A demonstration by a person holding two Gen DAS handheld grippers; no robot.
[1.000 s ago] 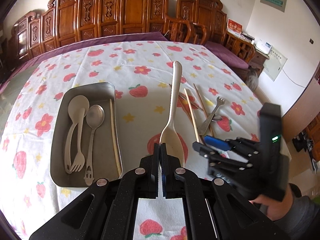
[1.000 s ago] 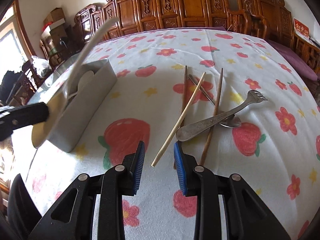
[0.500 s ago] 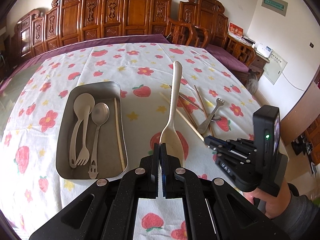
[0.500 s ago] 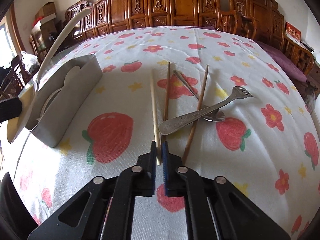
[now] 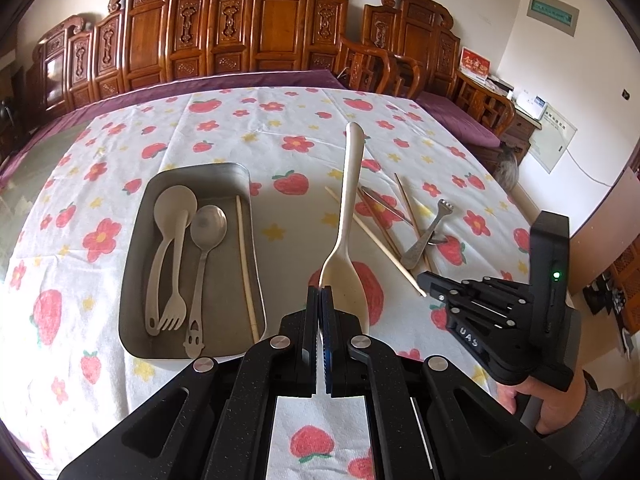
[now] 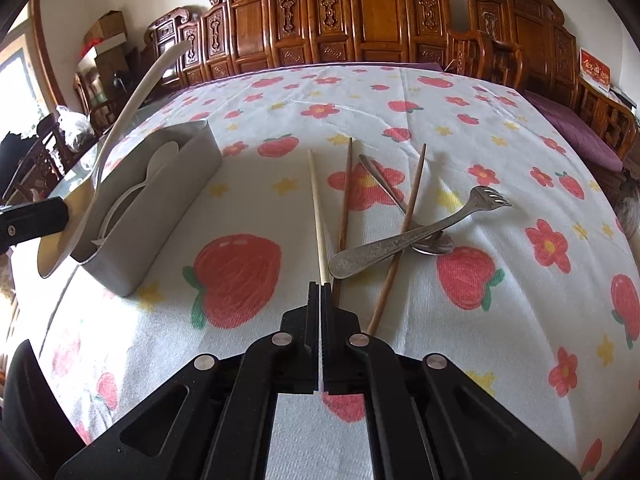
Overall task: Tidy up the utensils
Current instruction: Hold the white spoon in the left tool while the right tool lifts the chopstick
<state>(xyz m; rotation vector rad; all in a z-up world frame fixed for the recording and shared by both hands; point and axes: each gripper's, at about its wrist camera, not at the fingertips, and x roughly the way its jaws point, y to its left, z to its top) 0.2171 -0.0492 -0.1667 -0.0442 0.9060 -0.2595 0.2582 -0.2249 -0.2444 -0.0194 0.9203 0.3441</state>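
Note:
My left gripper (image 5: 321, 294) is shut on the bowl edge of a cream plastic spoon (image 5: 346, 220), held above the table with its handle pointing away; the spoon also shows in the right wrist view (image 6: 120, 112). My right gripper (image 6: 322, 292) is shut on the near end of a pale chopstick (image 6: 316, 204), which lies on the cloth; it also shows in the left wrist view (image 5: 372, 236). The metal tray (image 5: 138, 264) at the left holds a cream spoon, a cream fork, a metal spoon (image 5: 206, 240) and one pale chopstick (image 5: 245, 256).
Two brown chopsticks (image 6: 412, 196), a metal fork (image 6: 420, 232) and a metal spoon partly under it (image 6: 434, 245) lie crossed on the strawberry tablecloth (image 6: 400, 92) right of the pale chopstick. Carved wooden chairs (image 5: 272, 28) line the far side of the table.
My right gripper went from open around the pale chopstick's near end to shut on it, and the chopstick swung straighter. The left gripper rose a little with the cream spoon.

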